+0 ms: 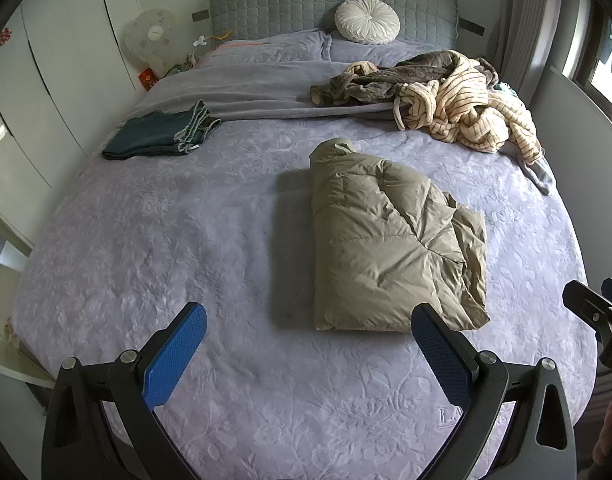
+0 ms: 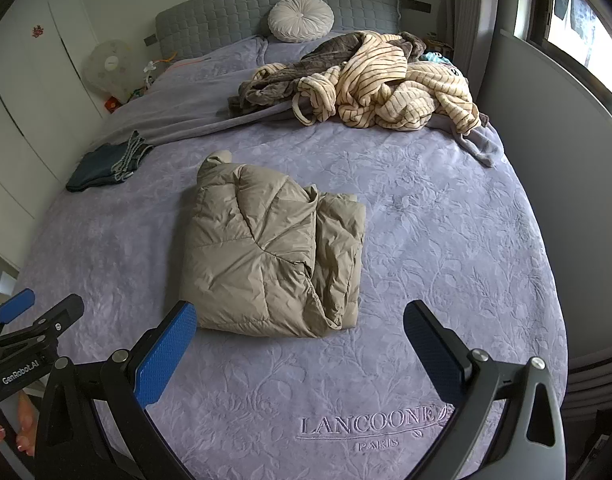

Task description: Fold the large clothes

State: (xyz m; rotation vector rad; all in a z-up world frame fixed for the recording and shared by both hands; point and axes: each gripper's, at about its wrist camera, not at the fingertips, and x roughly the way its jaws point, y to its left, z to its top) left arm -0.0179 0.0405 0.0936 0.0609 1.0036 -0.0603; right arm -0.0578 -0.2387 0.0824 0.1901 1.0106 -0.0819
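Note:
A khaki puffer jacket point(image 1: 389, 240) lies folded into a compact rectangle in the middle of the lilac bedspread point(image 1: 186, 220); it also shows in the right wrist view point(image 2: 274, 256). My left gripper point(image 1: 309, 344) is open and empty, held above the bed's near edge, just short of the jacket. My right gripper point(image 2: 302, 344) is open and empty too, in front of the jacket's near edge. The right gripper's tip shows at the right edge of the left wrist view point(image 1: 597, 312), and the left gripper shows at the left of the right wrist view point(image 2: 34, 320).
A heap of unfolded striped cream and brown fleece robes point(image 1: 457, 96) lies at the far right of the bed point(image 2: 377, 80). Folded dark jeans point(image 1: 162, 132) lie at the far left. A round white cushion point(image 1: 365, 20) leans on the grey headboard. Wardrobes stand left, a grey wall right.

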